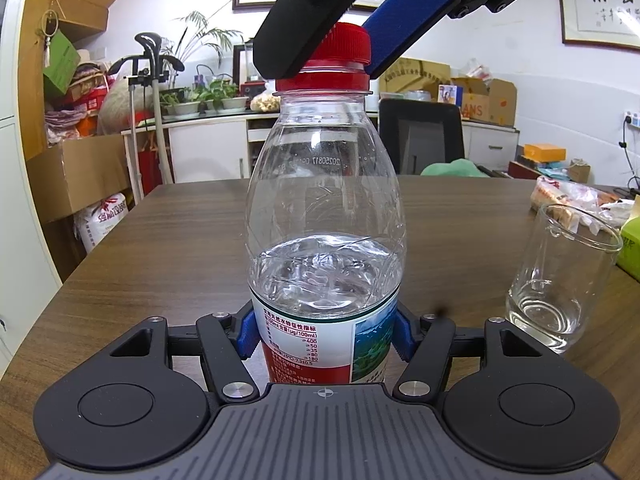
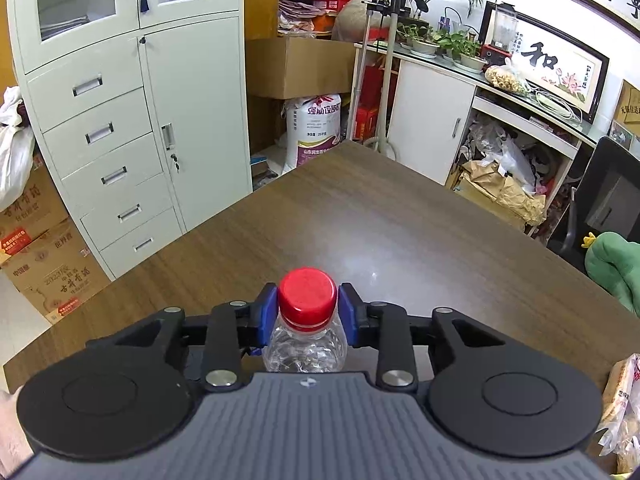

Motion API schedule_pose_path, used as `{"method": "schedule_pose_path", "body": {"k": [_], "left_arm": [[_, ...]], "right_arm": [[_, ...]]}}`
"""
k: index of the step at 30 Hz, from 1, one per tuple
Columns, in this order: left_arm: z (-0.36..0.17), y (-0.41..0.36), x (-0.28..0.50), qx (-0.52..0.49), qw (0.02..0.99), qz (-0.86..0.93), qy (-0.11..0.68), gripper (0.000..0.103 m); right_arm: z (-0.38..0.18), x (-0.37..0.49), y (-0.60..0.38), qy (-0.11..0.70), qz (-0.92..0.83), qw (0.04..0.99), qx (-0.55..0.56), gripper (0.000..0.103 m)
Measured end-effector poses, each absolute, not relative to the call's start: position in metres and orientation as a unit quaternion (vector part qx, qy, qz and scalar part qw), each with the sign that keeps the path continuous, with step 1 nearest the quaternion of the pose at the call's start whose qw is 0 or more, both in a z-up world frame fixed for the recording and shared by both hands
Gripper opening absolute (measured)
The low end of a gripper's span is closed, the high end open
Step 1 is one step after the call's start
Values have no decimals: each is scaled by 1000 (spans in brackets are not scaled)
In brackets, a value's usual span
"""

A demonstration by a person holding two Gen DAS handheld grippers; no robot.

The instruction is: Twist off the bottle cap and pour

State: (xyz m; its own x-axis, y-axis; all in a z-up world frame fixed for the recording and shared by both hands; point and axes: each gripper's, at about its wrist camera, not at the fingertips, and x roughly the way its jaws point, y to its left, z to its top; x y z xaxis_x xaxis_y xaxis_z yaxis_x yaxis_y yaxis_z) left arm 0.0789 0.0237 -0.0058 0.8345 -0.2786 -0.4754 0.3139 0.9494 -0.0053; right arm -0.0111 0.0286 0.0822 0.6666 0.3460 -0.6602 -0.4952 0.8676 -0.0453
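Note:
A clear plastic water bottle, about half full, stands upright on the brown table. My left gripper is shut on its labelled lower body. The red cap sits on the neck. My right gripper comes down from above and is shut on the cap, one finger on each side. In the right wrist view the cap shows between the blue pads of the right gripper. An empty clear glass stands to the bottle's right.
A plastic bag of snacks and a green box lie at the table's right edge behind the glass. A black chair and a green plush are beyond the far edge. Cabinets stand left.

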Motion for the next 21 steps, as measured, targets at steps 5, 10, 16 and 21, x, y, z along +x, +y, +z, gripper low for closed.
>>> {"method": "schedule_pose_path", "body": {"k": [5,10,16,21], "left_arm": [[-6,26,83,33,957,-156,244,63],[-6,27,83,34,957,-156,243,62],[-6,24,82,43,957,-154,241,62],[-6,26,83,41,956,-157,243,61]], "right_arm": [[80,-9,27,338,233,906,-107,34],[79,-10,31,332,234,907,-112,32],[80,-7,32,336,249,899,-132,31],[83,-3,34,339,272,885,-165,31]]}}
